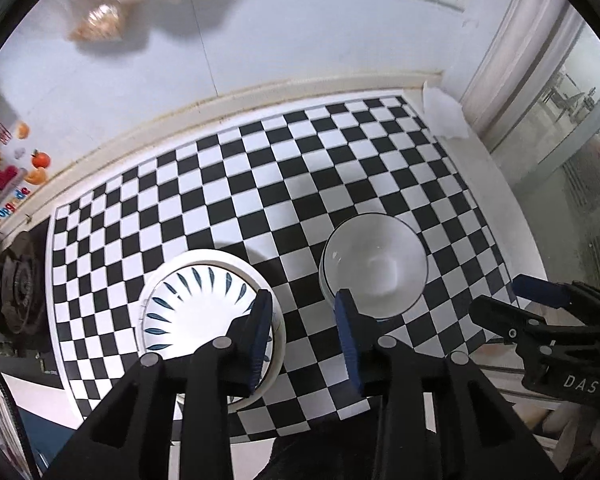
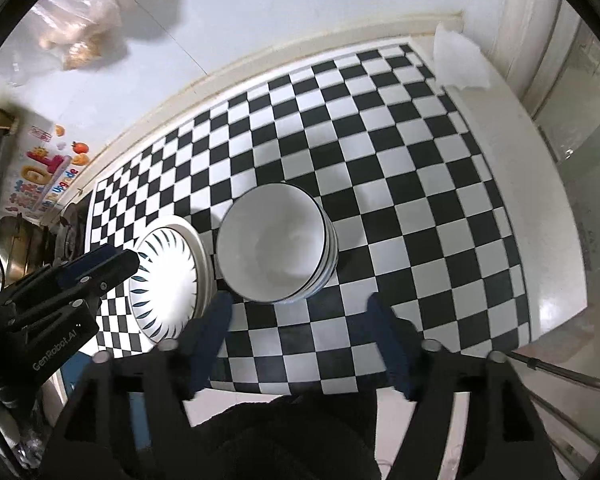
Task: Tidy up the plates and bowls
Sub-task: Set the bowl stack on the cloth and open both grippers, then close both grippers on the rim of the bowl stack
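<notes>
Bowls (image 2: 274, 242) sit nested in one stack on the checkered mat (image 2: 420, 184), white with dark rims, several rims showing down the right flank. Just beside them, on their left in the right wrist view, the plates (image 2: 166, 282) lie stacked: a leaf-patterned one on top, a plain cream rim under it. We cannot tell whether the two stacks touch or only stand close.

Left gripper (image 1: 304, 336): jaws parted a little, blue pads clear of everything, nothing between them. It hangs above the gap between plates and bowls. Right gripper (image 2: 300, 340): jaws spread wide, empty, above the near edge of the bowl stack.

Our reading of the step: both stacks look finished and both tools have let go, so we judge the sorting is at or near its end. We see no loose plate or bowl elsewhere on the mat. If another piece waits out of view, the next move calls for swinging a gripper to it with jaws open wide enough to take a rim edge-on, then lowering it squarely onto the matching stack so nothing tips.

Hard to make out:
- number of bowls in the stack; rims merge.
- how many plates lie under the patterned one.
- right gripper's fingers are blurred.
- near edge of the mat, hidden behind the gripper bodies and a dark sleeve (image 2: 284, 432).
- stove (image 1: 20, 292) at far left, cut off by the frame.
</notes>
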The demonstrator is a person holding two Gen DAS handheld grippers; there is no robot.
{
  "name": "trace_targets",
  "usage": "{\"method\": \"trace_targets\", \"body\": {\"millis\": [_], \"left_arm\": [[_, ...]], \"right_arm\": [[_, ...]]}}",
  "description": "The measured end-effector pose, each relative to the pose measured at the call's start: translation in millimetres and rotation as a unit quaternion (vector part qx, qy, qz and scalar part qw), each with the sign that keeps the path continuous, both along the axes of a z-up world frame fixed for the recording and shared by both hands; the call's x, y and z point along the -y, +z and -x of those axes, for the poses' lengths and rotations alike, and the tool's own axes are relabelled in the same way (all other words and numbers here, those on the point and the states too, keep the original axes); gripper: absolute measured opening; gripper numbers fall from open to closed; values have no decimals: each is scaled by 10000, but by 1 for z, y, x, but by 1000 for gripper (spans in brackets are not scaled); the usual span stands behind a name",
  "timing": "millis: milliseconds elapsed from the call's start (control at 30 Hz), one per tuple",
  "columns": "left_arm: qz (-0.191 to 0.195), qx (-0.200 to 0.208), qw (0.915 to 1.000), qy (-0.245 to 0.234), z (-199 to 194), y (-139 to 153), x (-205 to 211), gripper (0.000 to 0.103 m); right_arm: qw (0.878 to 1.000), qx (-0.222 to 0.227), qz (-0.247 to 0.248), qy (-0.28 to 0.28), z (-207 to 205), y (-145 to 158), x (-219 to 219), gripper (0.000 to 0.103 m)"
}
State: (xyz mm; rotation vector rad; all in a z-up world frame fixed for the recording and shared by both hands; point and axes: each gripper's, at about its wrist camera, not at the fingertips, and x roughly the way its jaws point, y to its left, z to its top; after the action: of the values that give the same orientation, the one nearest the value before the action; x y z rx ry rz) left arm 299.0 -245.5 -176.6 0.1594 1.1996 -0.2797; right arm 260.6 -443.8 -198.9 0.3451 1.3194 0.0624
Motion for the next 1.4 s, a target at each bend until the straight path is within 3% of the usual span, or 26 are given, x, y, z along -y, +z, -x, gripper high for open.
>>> {"method": "trace_targets", "body": {"millis": [100, 167, 233, 667, 900, 1200, 1267, 1400], "left_arm": [[34, 193, 9998, -46, 13, 14, -1, 40], [104, 306, 9995, -56, 21, 24, -3, 65], [193, 418, 9989, -43, 28, 33, -6, 73], [285, 806, 9963, -40, 69, 74, -12, 73], [376, 920, 9950, -23, 72, 85, -10, 73], [557, 701, 9960, 42, 46, 60, -8, 73], [630, 540, 9965, 21, 32, 47, -6, 83], [672, 151, 9976, 113, -1, 12, -1, 85]], "right_arm": [[9997, 175, 193, 21, 14, 19, -7, 81], [9991, 285, 320, 55, 23, 32, -12, 82], [9981, 416, 446, 92, 32, 44, -17, 84], [9930, 957, 689, -29, 71, 103, -22, 86], [9914, 1122, 676, -29, 80, 121, -23, 86], [9924, 1110, 511, -131, 67, 112, -16, 92], [9933, 1056, 443, -179, 58, 102, -9, 93], [9957, 858, 246, -251, 35, 67, 4, 94]]}}
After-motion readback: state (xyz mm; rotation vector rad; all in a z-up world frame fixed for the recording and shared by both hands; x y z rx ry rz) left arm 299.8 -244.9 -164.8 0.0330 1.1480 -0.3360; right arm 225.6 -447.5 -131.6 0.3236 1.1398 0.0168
